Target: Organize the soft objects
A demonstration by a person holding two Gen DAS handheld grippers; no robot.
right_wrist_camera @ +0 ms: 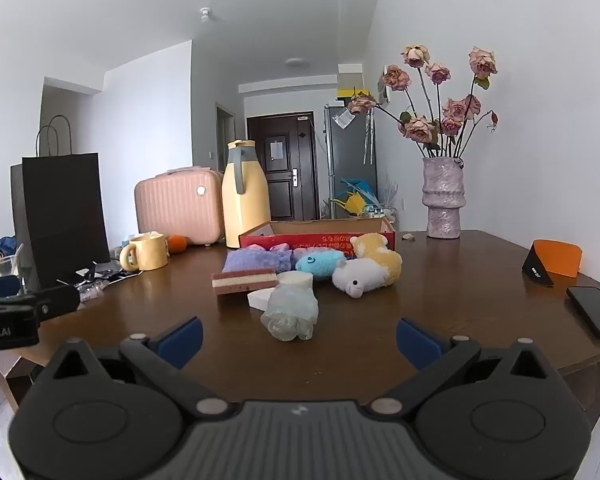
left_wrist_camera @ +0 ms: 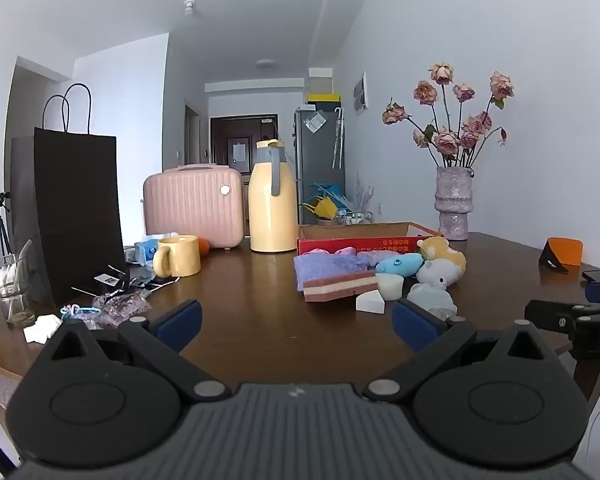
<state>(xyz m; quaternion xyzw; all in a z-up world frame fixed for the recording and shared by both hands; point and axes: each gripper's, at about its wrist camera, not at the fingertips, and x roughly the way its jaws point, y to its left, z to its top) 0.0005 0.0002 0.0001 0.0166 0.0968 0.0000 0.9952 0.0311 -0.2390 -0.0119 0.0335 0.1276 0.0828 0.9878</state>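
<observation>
Clutter crowds the left wrist view: a black paper bag (left_wrist_camera: 76,216), a yellow mug (left_wrist_camera: 178,256), a pink case (left_wrist_camera: 194,210) and a yellow flask (left_wrist_camera: 272,200) stand on the brown counter (left_wrist_camera: 252,300). Right of centre, soft toys (left_wrist_camera: 420,268) and a layered sponge (left_wrist_camera: 338,286) lie heaped just before a red cardboard box (left_wrist_camera: 360,240). The left tool (left_wrist_camera: 298,324) hangs released, its blue pads spread wide, holding nothing, short of the heap.

Right wrist view: the heap sits ahead, a white plush (right_wrist_camera: 360,278) against a yellow plush (right_wrist_camera: 378,254), a pale crumpled soft piece (right_wrist_camera: 290,310) nearest. The right tool (right_wrist_camera: 298,338) is released too, nothing held. A phone (right_wrist_camera: 594,312) lies at the right edge.
</observation>
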